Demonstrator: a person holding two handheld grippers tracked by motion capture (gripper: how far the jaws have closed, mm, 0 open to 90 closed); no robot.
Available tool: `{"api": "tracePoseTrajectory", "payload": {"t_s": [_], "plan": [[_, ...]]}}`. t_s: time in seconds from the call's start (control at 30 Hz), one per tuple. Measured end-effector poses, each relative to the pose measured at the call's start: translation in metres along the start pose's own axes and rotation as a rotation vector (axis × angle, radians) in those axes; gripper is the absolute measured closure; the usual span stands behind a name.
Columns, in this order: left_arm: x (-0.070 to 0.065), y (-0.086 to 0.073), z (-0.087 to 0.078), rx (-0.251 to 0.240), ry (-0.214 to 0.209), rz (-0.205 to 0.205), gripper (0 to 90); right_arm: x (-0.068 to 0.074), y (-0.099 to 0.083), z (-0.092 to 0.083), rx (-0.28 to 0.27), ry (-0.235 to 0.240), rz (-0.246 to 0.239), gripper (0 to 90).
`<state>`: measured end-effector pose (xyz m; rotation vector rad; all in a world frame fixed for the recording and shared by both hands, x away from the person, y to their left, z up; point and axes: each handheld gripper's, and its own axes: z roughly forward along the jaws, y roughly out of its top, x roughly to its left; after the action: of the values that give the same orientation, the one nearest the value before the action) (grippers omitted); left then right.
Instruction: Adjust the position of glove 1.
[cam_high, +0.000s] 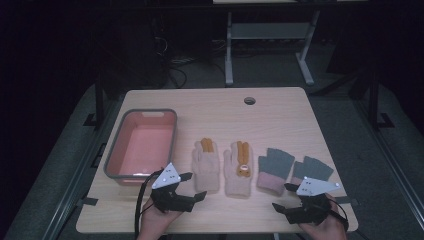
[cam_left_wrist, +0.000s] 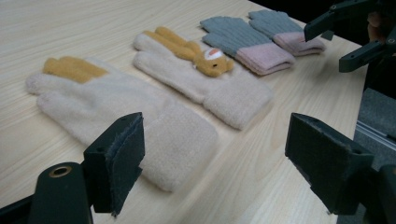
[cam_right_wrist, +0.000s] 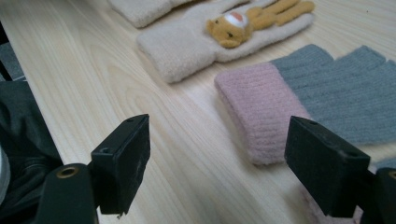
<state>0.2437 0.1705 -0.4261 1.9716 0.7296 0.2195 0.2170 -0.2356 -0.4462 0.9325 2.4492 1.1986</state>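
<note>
Your left gripper (cam_high: 196, 186) spread wide, empty, hovering near cuff of left cream glove (cam_high: 206, 170). Your right gripper (cam_high: 284, 196) spread wide, empty, near pink cuff of grey glove (cam_high: 273, 169). Four gloves lie in row on tabletop (cam_high: 280, 115), right of pink tub (cam_high: 142, 145).

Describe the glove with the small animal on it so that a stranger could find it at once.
On the wooden table, right of the pink tub, four gloves lie in a row. It is the second cream glove, between the plain cream glove and the grey gloves. It alone carries a small orange bear.
</note>
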Motion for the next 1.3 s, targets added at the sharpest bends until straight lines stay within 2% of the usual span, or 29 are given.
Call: {"api": "tracePoseTrajectory", "payload": {"t_s": [0.1, 0.27, 0.43, 0.57, 0.63, 0.67, 0.73, 0.8, 0.87, 1.03, 1.07, 1.1, 1.3], "plan": [[0.000, 0.000, 0.001, 0.000, -0.003, -0.005, 19.7, 0.001, 0.001, -0.001, 0.003, -0.004, -0.008, 22.0], [0.000, -0.001, 0.001, 0.002, -0.014, -0.008, 19.7, 0.002, 0.002, 0.000, 0.007, 0.008, 0.018, 22.0], [0.001, -0.002, -0.004, -0.009, -0.009, -0.016, 19.7, 0.005, 0.007, 0.004, 0.015, 0.023, 0.016, 22.0], [0.001, -0.002, -0.006, -0.010, -0.006, -0.010, 19.6, 0.008, 0.013, 0.007, 0.026, 0.017, 0.001, 22.4], [0.001, -0.001, -0.006, -0.016, -0.007, -0.014, 19.5, 0.009, 0.015, 0.007, 0.030, 0.022, 0.010, 23.6], [0.001, -0.001, -0.006, -0.017, -0.008, -0.014, 19.4, 0.009, 0.018, 0.008, 0.053, 0.027, 0.032, 24.8], [0.001, -0.001, -0.005, -0.016, -0.011, -0.016, 19.3, 0.009, 0.019, 0.008, 0.057, 0.027, 0.036, 24.8], [0.000, -0.001, -0.005, -0.016, -0.014, -0.012, 19.0, 0.007, 0.024, 0.010, 0.079, 0.048, 0.081, 24.4], [0.000, -0.001, -0.005, -0.016, -0.013, -0.011, 18.9, 0.006, 0.026, 0.010, 0.088, 0.052, 0.087, 24.7], [0.000, -0.002, -0.005, -0.016, -0.010, -0.009, 18.5, 0.007, 0.042, 0.014, 0.100, 0.045, 0.053, 25.3], [-0.001, -0.002, -0.005, -0.016, -0.009, -0.009, 18.4, 0.006, 0.049, 0.016, 0.119, 0.059, 0.064, 25.3], [-0.001, -0.001, -0.005, -0.016, -0.009, -0.009, 18.4, 0.006, 0.049, 0.016, 0.119, 0.059, 0.064, 25.3], [-0.002, -0.001, -0.004, -0.016, -0.015, -0.004, 18.3, 0.005, 0.070, 0.024, 0.150, 0.057, 0.041, 25.4]]}}
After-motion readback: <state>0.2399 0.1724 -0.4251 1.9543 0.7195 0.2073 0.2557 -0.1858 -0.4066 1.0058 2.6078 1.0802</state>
